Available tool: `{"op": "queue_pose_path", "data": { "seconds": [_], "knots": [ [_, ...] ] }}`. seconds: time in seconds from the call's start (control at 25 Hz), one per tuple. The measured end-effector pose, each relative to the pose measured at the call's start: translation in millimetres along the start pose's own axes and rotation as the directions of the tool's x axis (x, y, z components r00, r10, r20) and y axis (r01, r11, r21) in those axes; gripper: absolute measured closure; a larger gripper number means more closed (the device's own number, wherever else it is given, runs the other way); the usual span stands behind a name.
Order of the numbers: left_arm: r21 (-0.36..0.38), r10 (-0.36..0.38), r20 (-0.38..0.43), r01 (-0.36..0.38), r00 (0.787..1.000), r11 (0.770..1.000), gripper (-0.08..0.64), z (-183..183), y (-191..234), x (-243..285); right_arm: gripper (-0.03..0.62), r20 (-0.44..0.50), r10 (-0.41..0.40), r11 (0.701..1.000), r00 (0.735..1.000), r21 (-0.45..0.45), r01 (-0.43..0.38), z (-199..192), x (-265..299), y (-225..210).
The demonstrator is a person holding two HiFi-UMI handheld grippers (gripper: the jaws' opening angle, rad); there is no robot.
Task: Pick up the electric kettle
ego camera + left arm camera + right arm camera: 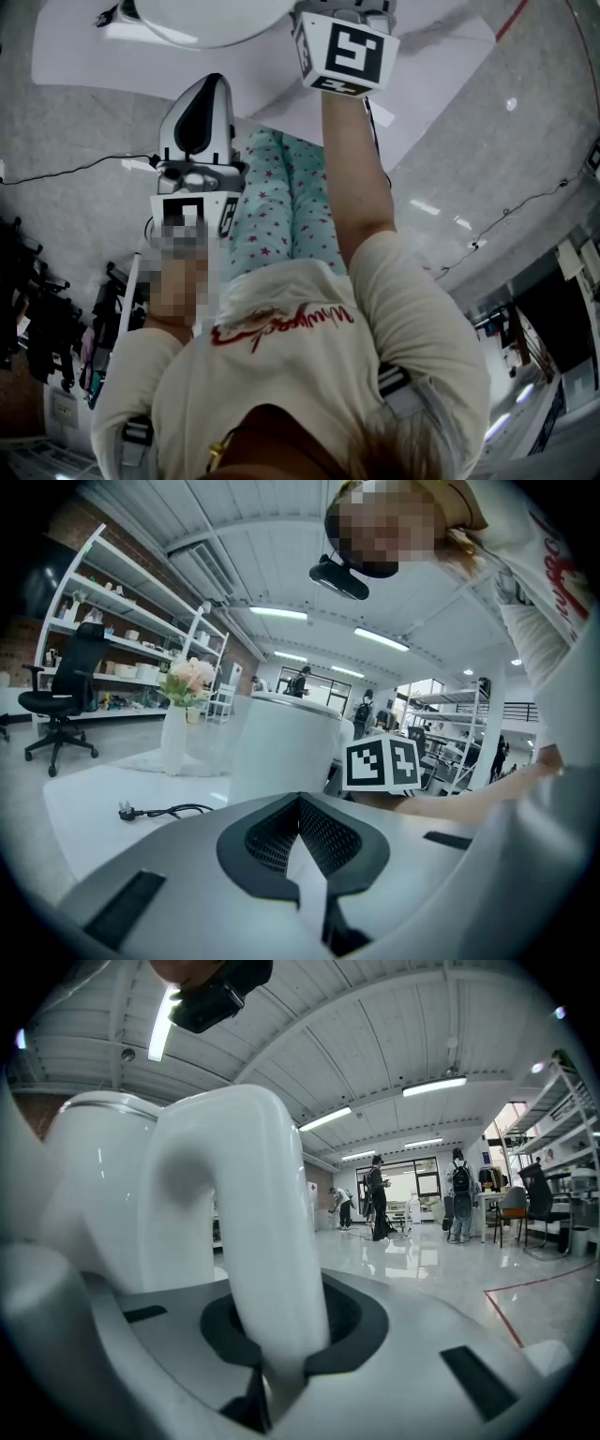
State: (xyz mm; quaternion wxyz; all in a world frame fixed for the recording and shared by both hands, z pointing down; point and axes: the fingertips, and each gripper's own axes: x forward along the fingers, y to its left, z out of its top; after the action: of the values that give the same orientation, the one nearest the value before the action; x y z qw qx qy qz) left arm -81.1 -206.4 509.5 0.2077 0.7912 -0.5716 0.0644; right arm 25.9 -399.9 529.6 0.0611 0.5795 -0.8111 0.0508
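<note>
Holding everything up: big white table, nothing fancy
Electric kettle: white, upright, at the far side of the table from the left gripper, just right of the vase. Can't tell if its bottom is off the table yet
Vase: white with pale flowers, left of the kettle, not touching it
Right gripper: fingers nearly closed, pinched on the low end of the handle, with the kettle body just to its left
Left gripper: near side of the table, fingers together with nothing in them, pointed at the kettle
Power cord: loose on the table, near-left of the kettle, well apart from it
Tip for the lift: my guess is that glossy handle slips easily, so squeeze firm, go straight up, and don't let the body swing or tip. The free gripper could steady it.
</note>
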Motion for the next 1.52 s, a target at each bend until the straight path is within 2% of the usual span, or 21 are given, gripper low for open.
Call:
{"op": "queue_pose_path", "data": {
  "seconds": [0.32,0.64,1.0,1.32,1.52],
  "knots": [
    [0.003,0.0,0.011,0.0,1.0,1.0,0.561,6,-2,-5,0.535,0.015,0.004,1.0,1.0,0.006,-0.004,22,1,1],
    [0.022,-0.011,0.032,0.011,0.999,1.0,0.561,22,-14,-10,0.535,0.017,-0.017,0.998,1.0,0.054,0.016,40,-15,-7],
    [0.045,-0.009,0.051,0.007,0.999,0.999,0.561,42,-24,-27,0.534,0.066,-0.06,0.996,0.996,0.073,0.055,91,-43,-16],
    [0.078,-0.029,0.09,0.022,0.995,0.997,0.561,77,-46,-44,0.534,0.09,-0.09,0.995,0.992,0.043,0.086,140,-69,-29],
    [0.104,-0.036,0.103,0.025,0.994,0.994,0.561,96,-56,-56,0.534,0.097,-0.094,0.994,0.991,0.058,0.089,170,-83,-32]
  ]
}}
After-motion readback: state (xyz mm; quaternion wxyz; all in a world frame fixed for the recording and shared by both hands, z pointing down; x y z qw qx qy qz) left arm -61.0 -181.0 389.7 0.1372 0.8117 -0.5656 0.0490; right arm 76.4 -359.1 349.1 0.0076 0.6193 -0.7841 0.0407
